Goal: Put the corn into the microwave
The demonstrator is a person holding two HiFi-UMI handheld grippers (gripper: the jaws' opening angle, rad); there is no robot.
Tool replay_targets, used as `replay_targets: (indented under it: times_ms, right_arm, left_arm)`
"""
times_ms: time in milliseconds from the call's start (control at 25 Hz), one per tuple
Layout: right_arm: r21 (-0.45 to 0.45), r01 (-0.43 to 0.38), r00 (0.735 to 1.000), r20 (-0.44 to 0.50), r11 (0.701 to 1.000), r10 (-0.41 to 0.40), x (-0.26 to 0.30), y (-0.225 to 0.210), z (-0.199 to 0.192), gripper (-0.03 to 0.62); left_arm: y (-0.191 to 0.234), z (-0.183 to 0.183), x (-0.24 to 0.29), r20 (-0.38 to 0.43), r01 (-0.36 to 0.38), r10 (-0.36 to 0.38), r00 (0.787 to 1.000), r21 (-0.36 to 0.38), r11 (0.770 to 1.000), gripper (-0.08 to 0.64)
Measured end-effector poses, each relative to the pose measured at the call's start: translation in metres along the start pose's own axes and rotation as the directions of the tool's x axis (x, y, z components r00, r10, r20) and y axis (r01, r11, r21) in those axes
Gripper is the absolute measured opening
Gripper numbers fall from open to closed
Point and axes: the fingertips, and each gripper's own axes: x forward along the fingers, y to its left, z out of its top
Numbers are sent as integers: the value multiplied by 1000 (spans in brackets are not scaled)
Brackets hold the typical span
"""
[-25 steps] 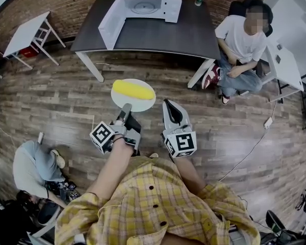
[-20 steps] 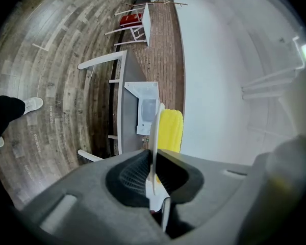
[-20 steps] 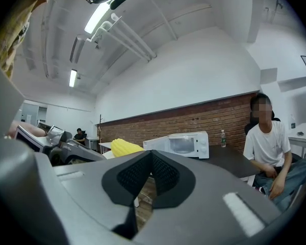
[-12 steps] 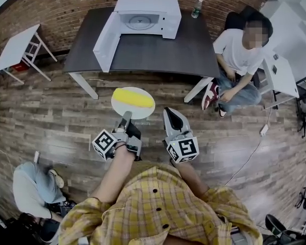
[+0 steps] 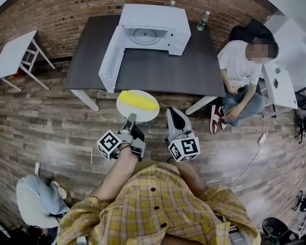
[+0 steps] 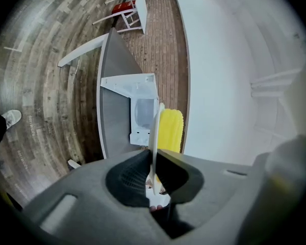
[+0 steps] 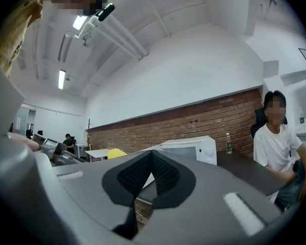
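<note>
Only the left gripper view shows the left gripper (image 6: 154, 154) pinching the plate (image 6: 155, 129) rim; right gripper (image 7: 152, 157) pressed together, empty — 1 corn (image 5: 137, 101), 1 microwave (image 5: 154, 18) ahead.

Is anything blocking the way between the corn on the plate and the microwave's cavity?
Nothing visible does. The left gripper holds the plate with the corn near the table edge. The microwave has its door swung open to the left, and no object sits before its cavity.

Yellow corn (image 5: 137, 101), white plate (image 5: 137, 116), white microwave (image 5: 158, 17), dark grey table (image 5: 163, 73), yellow plaid shirt (image 5: 153, 203).
</note>
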Motion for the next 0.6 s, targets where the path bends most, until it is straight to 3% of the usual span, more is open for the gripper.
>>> replay_targets:
  times_ms: [320, 600]
  right_arm:
    - [2, 66, 998, 0, 998, -66, 67, -18, 0, 0]
    - [21, 108, 993, 42, 994, -109, 90, -33, 16, -2]
  left_arm:
    - [-7, 50, 63, -35, -5, 5, 999, -9, 1000, 23]
    - [-12, 61, 96, -76, -6, 7, 997, 8, 1000, 23]
